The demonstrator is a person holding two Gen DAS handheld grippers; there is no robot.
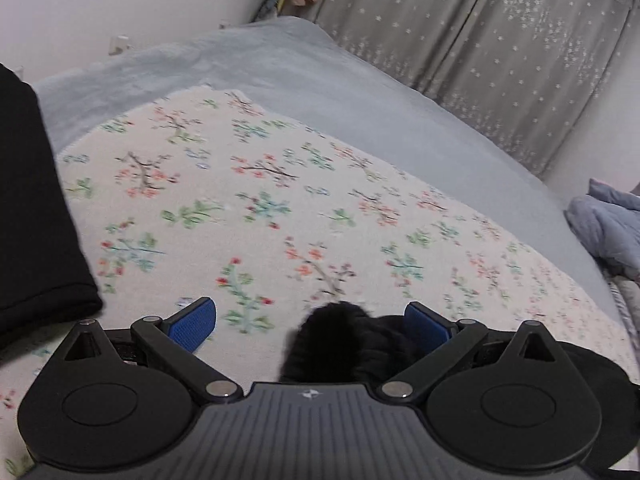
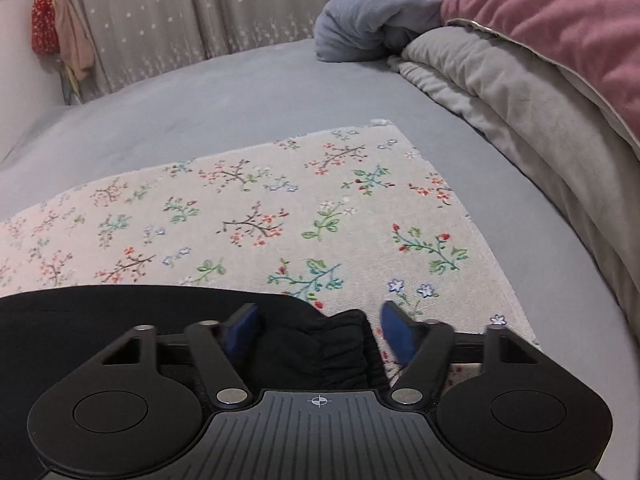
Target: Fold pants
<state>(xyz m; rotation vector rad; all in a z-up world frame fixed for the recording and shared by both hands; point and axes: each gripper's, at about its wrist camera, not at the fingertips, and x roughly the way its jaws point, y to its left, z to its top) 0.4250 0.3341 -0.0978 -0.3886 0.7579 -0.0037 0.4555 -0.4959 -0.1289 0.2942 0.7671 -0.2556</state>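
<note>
- Plainly early in the fold: black pants (image 2: pixel 132 312) lie on a flowered cloth (image 2: pixel 256 208) spread over a grey bed sheet (image 2: pixel 168 96); no finished, squared stack shows in either view
- Right gripper (image 2: pixel 318 330): jaws partly apart, a gathered elastic band of the pants (image 2: pixel 340 348) bunched between the blue pads (image 2: pixel 394 332); a gap shows on the right side, so I judge no firm pinch yet
- Left gripper (image 1: pixel 312 322): jaws wide apart; a dark bunch of fabric (image 1: pixel 340 340) sits just beside the right pad, the left pad well clear of it; not clamped
- Left view also shows a long black panel (image 1: pixel 36 208) at the frame's left edge, lying flat; likely part of the same pants, cannot tell which part
- Left to do, by my reading: take hold, lift, fold over, smooth
- Containers: none in view; a pink and grey quilt (image 2: pixel 540 60) and a blue bundle (image 2: pixel 360 16) lie heaped at the bed's far side
</note>
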